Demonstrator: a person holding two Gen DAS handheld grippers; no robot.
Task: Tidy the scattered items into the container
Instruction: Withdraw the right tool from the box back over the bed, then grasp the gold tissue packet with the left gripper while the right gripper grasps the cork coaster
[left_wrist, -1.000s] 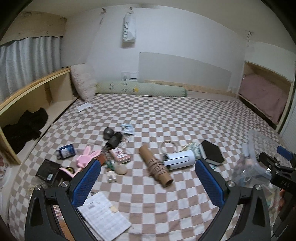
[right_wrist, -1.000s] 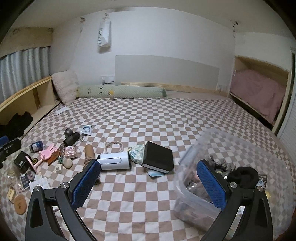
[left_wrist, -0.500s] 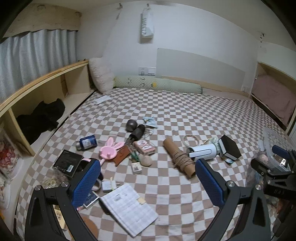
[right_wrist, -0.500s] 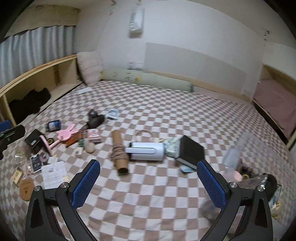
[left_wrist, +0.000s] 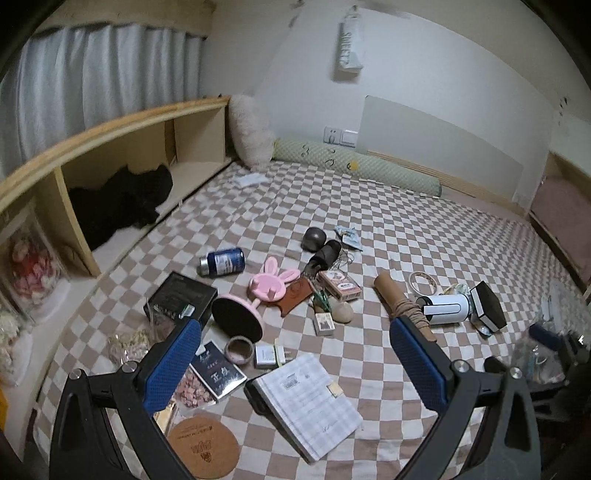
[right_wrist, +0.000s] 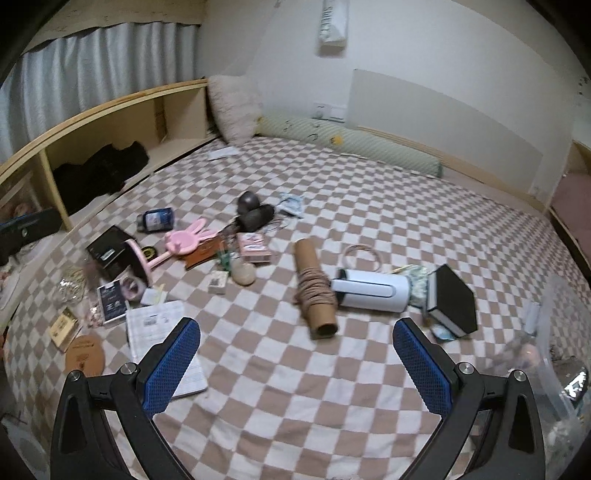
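Hovering over checkered bed (right_wrist: 369, 192) — left claw (left_wrist: 295, 354), right claw (right_wrist: 295, 354) both spread wide, empty.

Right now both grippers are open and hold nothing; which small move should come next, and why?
Probably ease the right gripper forward and down toward the cardboard tube. Its open end lies just ahead between the open fingers, nothing rests on it, and the clear container sits close on the right. The left gripper hangs over the notebook, farther from it.
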